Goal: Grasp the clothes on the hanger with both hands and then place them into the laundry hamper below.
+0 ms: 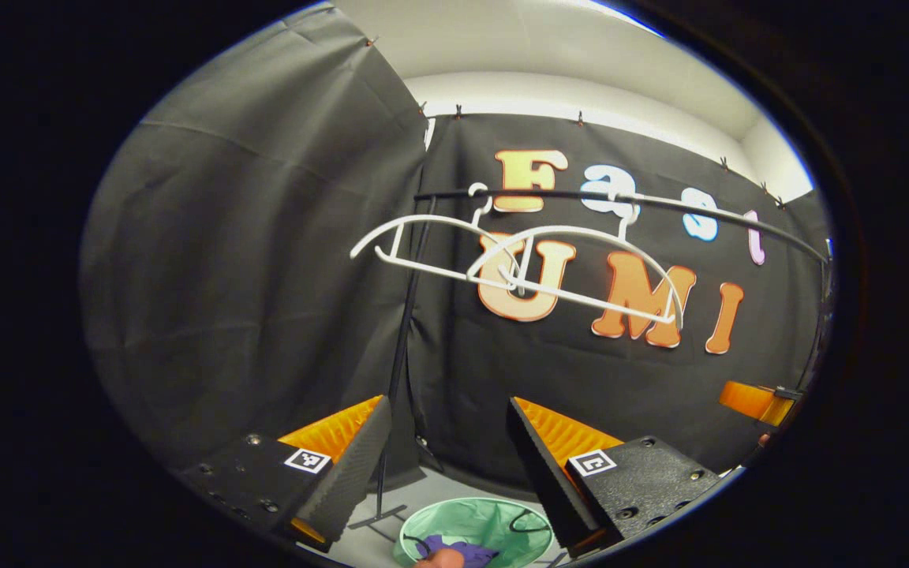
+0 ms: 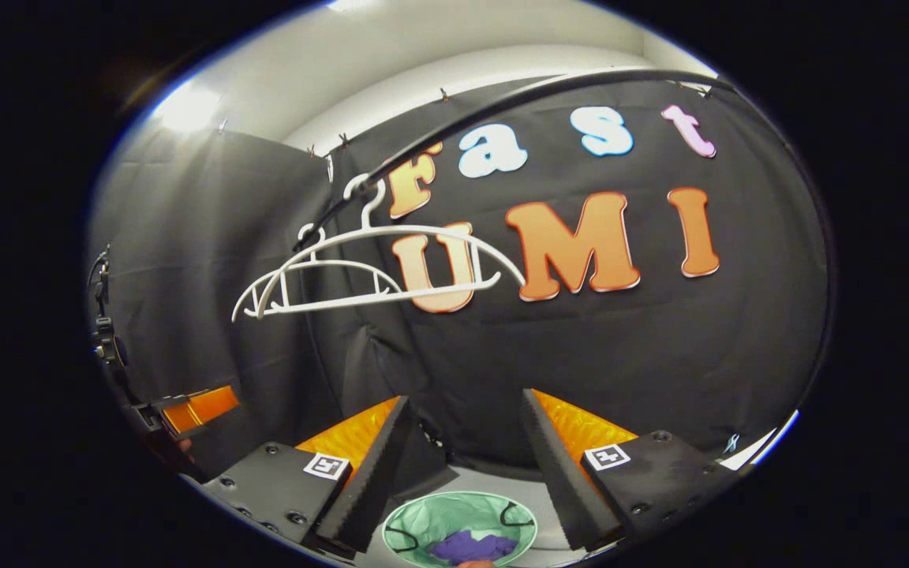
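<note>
Two bare white hangers [image 1: 518, 268] [image 2: 379, 264] hang on a black rail [image 1: 660, 203] [image 2: 462, 118], with no clothes on them. Below stands a pale green laundry hamper [image 1: 502, 517] [image 2: 431, 517] holding a purple garment [image 1: 466, 550] [image 2: 474, 546]. My left gripper [image 1: 448, 406] is open and empty, held above the hamper and below the hangers. My right gripper [image 2: 465, 401] is likewise open and empty over the hamper. The right gripper also appears at the right edge of the left gripper view [image 1: 754, 401], and the left gripper at the left edge of the right gripper view [image 2: 190, 410].
The rail's black upright pole [image 1: 403, 355] stands left of the hamper, its foot on the pale floor [image 1: 368, 522]. Black cloth walls close the booth behind and to the left. A small pinkish thing [image 1: 439, 558] at the hamper's near rim is too cropped to identify.
</note>
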Demonstrator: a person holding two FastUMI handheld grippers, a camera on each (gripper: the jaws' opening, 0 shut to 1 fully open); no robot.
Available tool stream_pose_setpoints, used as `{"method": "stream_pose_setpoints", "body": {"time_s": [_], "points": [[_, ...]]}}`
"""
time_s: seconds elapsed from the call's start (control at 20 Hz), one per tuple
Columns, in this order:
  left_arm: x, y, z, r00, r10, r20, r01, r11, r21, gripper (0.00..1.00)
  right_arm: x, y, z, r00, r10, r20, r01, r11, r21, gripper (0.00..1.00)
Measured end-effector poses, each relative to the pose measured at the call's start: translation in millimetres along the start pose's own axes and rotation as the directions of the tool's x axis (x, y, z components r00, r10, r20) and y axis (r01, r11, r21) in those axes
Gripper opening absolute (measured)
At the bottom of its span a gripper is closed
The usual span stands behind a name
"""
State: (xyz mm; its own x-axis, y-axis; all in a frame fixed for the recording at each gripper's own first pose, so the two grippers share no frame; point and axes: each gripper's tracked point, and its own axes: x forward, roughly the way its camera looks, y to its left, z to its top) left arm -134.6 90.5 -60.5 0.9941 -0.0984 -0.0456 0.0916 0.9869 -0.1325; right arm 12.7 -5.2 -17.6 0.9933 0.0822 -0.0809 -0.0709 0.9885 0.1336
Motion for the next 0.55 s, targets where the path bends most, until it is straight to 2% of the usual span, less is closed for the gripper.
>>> {"method": "stream_pose_setpoints", "body": {"time_s": [0.05, 0.1, 0.15, 0.2, 0.35, 0.4, 0.55], "points": [[-11, 7, 11, 1.000, 0.001, 0.019, -0.001, 1.000, -0.013, 0.95, -3, -3, 11, 1.000, -0.007, 0.019, 0.007, 1.000, -0.006, 0.82], [-19, 14, 23, 0.999, 0.003, 0.038, -0.002, 1.000, -0.024, 0.90, -7, -7, 21, 0.999, -0.018, 0.036, 0.018, 1.000, -0.015, 0.82], [-23, 15, 34, 0.998, 0.004, 0.055, -0.002, 1.000, -0.029, 0.90, -12, -14, 28, 0.998, -0.027, 0.051, 0.029, 0.999, -0.026, 0.82], [-26, 15, 44, 0.998, 0.006, 0.070, -0.005, 1.000, -0.026, 0.95, -17, -19, 36, 0.997, -0.036, 0.069, 0.039, 0.998, -0.039, 0.82], [-29, 11, 62, 0.993, 0.027, 0.116, -0.030, 0.999, 0.020, 0.95, -28, -27, 60, 0.991, -0.058, 0.121, 0.065, 0.996, -0.060, 0.82], [-31, 8, 69, 0.992, 0.030, 0.126, -0.033, 0.999, 0.027, 0.90, -32, -29, 64, 0.990, -0.065, 0.128, 0.073, 0.995, -0.060, 0.82], [-35, 9, 75, 0.990, 0.033, 0.137, -0.038, 0.999, 0.030, 0.90, -39, -35, 76, 0.985, -0.084, 0.148, 0.089, 0.996, -0.029, 0.83]]}}
